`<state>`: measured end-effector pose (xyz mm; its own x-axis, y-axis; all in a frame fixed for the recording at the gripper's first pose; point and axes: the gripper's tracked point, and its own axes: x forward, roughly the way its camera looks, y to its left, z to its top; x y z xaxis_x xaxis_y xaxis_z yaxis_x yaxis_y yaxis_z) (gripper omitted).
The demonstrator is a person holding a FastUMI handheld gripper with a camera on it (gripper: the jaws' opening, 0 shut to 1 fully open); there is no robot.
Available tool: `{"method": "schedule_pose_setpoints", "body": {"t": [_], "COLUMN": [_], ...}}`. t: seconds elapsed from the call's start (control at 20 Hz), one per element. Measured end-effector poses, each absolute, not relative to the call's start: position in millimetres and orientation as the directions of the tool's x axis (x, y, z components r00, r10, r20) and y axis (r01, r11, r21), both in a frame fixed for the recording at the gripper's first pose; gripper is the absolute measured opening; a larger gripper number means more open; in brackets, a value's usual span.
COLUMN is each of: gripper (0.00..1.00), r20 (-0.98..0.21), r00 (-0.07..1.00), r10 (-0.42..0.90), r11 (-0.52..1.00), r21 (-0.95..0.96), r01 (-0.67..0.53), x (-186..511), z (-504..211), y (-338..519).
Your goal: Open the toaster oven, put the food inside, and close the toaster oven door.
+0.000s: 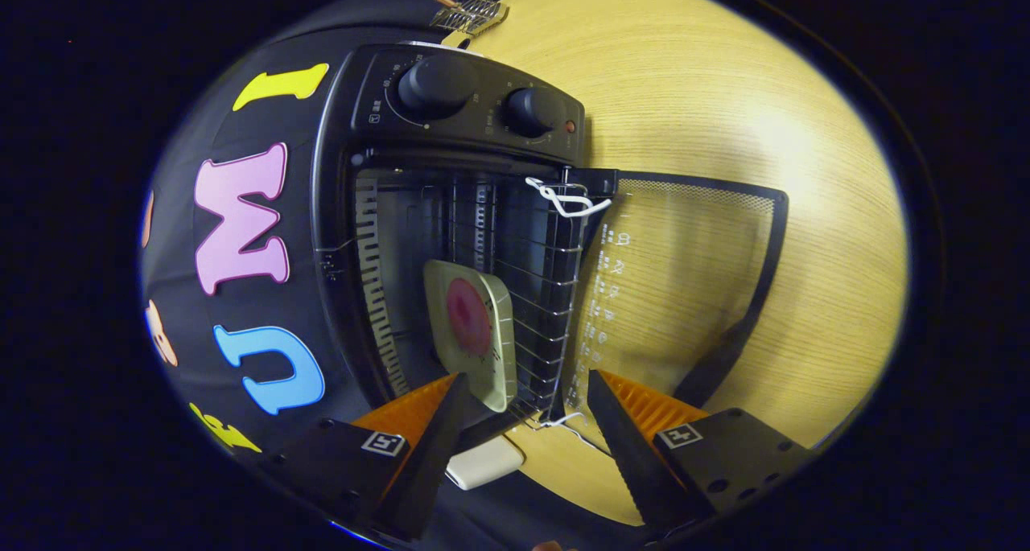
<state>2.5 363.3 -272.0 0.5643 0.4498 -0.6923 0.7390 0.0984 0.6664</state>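
Note:
The black toaster oven [451, 108] stands open, and the whole scene appears turned sideways. Its glass door [684, 277] is folded fully down over the wooden table. Inside, on the pulled-out wire rack [543, 294], rests a pale square plate [492, 366] carrying a round pink piece of food [468, 316]. My gripper [527, 382] is open just in front of the oven mouth. The near edge of the plate lies just ahead of the fingertips, close to the left finger [438, 422], and neither finger presses on it. The right finger [624, 430] hovers over the door's hinge end.
The door's dark handle [716, 358] lies along its outer edge, beyond the right finger. Two knobs [438, 84] sit on the oven's control panel. A small wire grill [471, 12] lies on the table [724, 92] behind the oven. A white block [483, 462] shows between the finger bases.

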Motion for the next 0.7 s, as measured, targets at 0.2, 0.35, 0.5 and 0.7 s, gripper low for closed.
{"method": "schedule_pose_setpoints", "body": {"t": [0.2, 0.35, 0.5, 0.7], "gripper": [0.97, 0.98, 0.98, 0.99], "r20": [-0.762, -0.813, -0.851, -0.898], "r00": [0.464, 0.4, 0.328, 0.283], "r10": [0.451, 0.423, 0.41, 0.336], "r11": [0.404, 0.647, 0.748, 0.891], "r21": [0.638, 0.58, 0.52, 0.401], "r01": [0.655, 0.495, 0.413, 0.214], "x": [-45, -83, -114, -132], "z": [-286, -299, -317, -341], "y": [350, 333, 328, 327]}}
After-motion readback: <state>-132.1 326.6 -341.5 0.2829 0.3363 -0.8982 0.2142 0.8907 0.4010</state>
